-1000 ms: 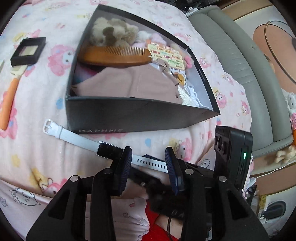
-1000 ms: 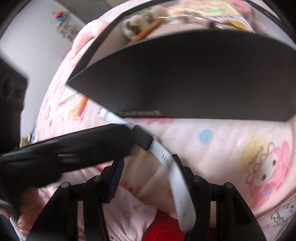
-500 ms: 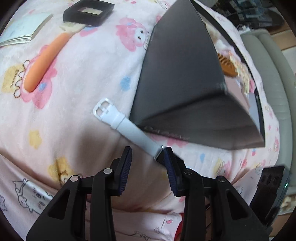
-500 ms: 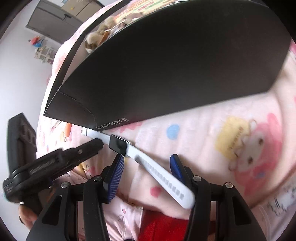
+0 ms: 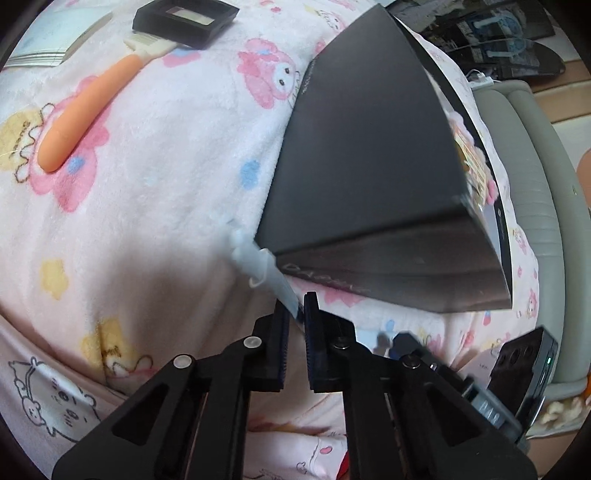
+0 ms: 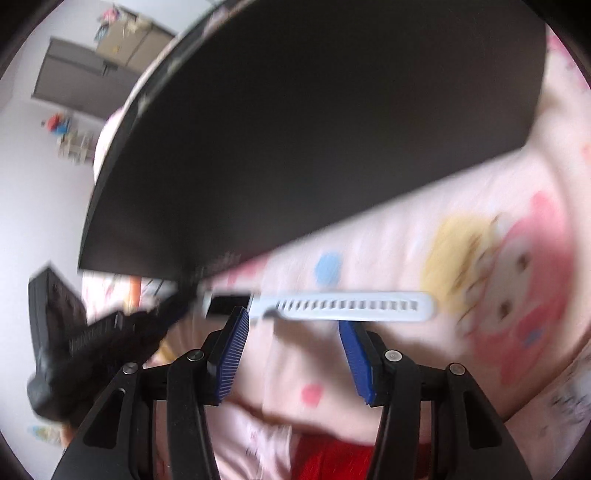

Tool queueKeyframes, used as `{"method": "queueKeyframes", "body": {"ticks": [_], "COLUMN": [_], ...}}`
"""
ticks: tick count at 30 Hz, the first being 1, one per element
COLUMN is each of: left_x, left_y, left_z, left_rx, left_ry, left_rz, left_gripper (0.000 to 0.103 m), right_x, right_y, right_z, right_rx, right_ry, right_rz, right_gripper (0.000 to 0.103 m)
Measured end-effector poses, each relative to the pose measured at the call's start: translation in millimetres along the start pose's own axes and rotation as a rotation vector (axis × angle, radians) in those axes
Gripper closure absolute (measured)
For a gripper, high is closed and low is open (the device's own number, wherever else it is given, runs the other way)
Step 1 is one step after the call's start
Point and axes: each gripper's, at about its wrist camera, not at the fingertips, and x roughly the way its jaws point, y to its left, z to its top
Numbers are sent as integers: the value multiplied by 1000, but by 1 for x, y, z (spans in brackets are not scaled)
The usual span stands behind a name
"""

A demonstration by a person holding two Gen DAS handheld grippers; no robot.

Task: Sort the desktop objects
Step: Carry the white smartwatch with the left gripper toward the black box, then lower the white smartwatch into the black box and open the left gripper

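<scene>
A: Where is the white watch (image 5: 258, 264)?
B: It lies on the pink cartoon-print blanket (image 5: 155, 155), against the near corner of the black box (image 5: 369, 155). In the left wrist view its buckle end pokes out at about nine o'clock from that corner, and the strap runs down into the left tongs (image 5: 297, 317).
A: Are those tongs clenched?
B: Yes. Their jaws have just been closing, and the blue pads pinch the strap between them.
A: And the right tongs (image 6: 295, 325)?
B: Released, jaws standing apart. The watch's perforated strap end crosses just above the pad tips, pointing to three o'clock in the right wrist view, with the dark watch face at its nine o'clock end. That view is blurred, so contact with the pads cannot be told.
A: What else lies on the blanket?
B: An orange-handled brush (image 5: 92, 107) at about ten o'clock from the box, its pale bristles touching a black square case (image 5: 184, 20) toward twelve.
</scene>
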Motion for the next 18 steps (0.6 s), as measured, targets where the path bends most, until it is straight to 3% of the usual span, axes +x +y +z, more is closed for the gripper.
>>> {"method": "queueKeyframes", "body": {"ticks": [2, 6, 10, 13, 16, 18], "left_x": [-2, 8, 17, 22, 21, 18], "left_y": [-2, -5, -3, -5, -6, -6], "left_z": [-4, -1, 8, 9, 7, 7], "left_rx": [15, -6, -19, -29, -19, 3], "left_ry": [-5, 1, 16, 24, 17, 4], "left_rz": [4, 15, 37, 44, 40, 44], "left_gripper": [97, 89, 77, 76, 78, 86], "right_x": [-3, 7, 5, 11, 16, 15], "right_y": [-3, -3, -9, -16, -8, -4], "right_z": [-1, -14, -15, -16, -22, -26], "right_rx": [21, 33, 72, 121, 78, 59], "right_ry": [-21, 41, -42, -48, -43, -50], "right_rz": [-12, 4, 0, -2, -11, 2], "right_gripper": [55, 55, 55, 55, 55, 67]}}
